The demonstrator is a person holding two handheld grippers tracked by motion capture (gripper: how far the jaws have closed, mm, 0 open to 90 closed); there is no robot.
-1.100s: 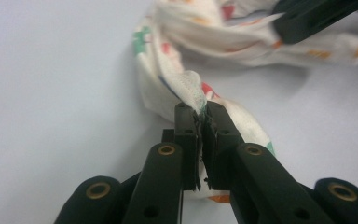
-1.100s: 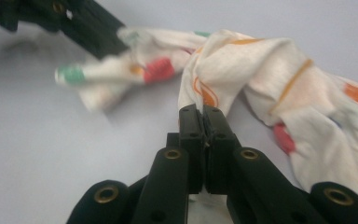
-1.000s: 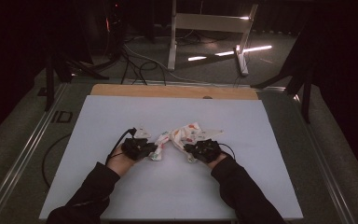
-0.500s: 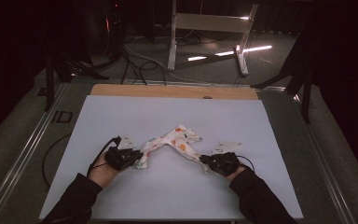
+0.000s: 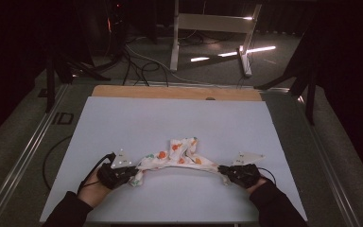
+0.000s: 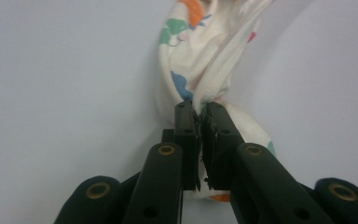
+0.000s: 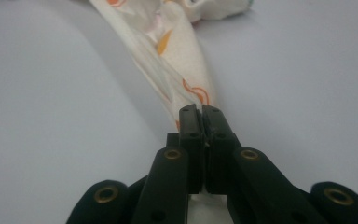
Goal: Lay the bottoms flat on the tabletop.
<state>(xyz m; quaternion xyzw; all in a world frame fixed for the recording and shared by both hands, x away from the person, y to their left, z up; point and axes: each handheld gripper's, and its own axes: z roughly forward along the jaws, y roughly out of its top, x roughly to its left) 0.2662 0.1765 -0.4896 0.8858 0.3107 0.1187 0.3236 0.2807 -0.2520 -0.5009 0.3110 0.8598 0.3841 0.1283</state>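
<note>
Tabletop (image 5: 123, 123): pale sheet over wood | wooden strip (image 5: 170, 92) lay along far edge | metal frame (image 5: 212, 23) and cables (image 5: 137, 61) stood on dark floor beyond

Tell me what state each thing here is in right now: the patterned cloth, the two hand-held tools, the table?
Patterned cloth: pulled out into a long band between the two tools, bunched at the middle, lying on the table.
Left tool: shut on one end of the cloth.
Right tool: shut on the other end of the cloth.
Table: flat white surface with the cloth on it.
</note>
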